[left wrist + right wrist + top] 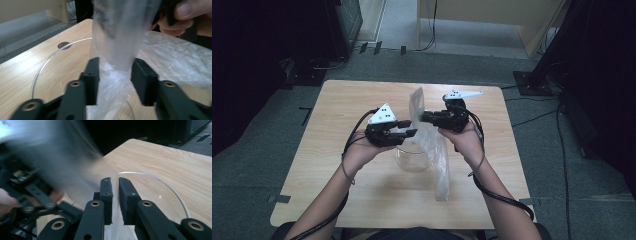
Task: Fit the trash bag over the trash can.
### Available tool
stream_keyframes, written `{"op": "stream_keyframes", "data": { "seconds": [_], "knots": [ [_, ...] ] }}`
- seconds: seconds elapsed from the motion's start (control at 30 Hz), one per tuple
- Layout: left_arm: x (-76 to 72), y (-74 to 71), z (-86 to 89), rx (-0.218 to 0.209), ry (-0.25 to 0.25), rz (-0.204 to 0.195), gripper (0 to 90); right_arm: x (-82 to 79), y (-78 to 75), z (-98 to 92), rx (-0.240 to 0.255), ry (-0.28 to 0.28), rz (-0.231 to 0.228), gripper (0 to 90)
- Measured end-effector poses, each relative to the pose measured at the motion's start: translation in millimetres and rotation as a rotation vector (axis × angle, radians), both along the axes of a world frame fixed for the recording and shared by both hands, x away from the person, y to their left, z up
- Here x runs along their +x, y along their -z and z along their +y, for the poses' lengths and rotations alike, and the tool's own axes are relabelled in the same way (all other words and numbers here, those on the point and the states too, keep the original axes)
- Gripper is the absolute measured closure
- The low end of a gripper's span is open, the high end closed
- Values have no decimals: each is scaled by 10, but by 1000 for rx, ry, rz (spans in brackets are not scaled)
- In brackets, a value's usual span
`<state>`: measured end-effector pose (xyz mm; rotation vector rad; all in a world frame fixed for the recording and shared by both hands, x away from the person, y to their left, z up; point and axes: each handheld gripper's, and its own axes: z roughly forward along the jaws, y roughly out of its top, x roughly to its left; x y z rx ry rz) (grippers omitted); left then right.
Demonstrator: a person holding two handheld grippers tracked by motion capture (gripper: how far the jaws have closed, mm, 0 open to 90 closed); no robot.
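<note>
Right gripper [424, 117] is clamped on the clear plastic bag [432, 145], its jaws nearly together with the film pinched between them, holding the bag's top up above the table. Room first: grey carpet runs all round, dark stands at both sides, a pale wooden unit [492, 20] at the back. Light wooden table [337, 165] sits centre. On it stands a clear glass bowl [413, 157], with the bag draping down beside it and trailing toward the near edge. Left gripper [411, 131] hovers over the bowl, its jaws apart around the hanging film, not yet pressing it.
</note>
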<state>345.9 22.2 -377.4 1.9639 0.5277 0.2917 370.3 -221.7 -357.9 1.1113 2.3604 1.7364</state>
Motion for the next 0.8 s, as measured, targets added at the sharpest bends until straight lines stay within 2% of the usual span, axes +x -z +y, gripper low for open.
{"op": "stream_keyframes", "data": {
  "seconds": [0.1, 0.17, 0.4, 0.6, 0.73, 0.8],
  "knots": [
    [17, -15, 20, -6, -17, 18, 831, -6, -15, 4, 0, -13, -8, 734],
    [25, -20, 48, -7, -21, 15, 880, -8, -24, -10, -9, -16, -18, 702],
    [70, -82, 203, -63, -57, 21, 896, 5, -66, -136, 7, -16, -27, 598],
    [134, -100, 366, -105, -107, 33, 895, 2, -64, -254, -28, -21, -59, 584],
    [157, -96, 404, -111, -119, 37, 896, 19, -26, -305, -43, -32, -49, 545],
    [170, -94, 417, -110, -127, 32, 896, 17, -26, -308, -32, -46, -40, 531]
  ]
}}
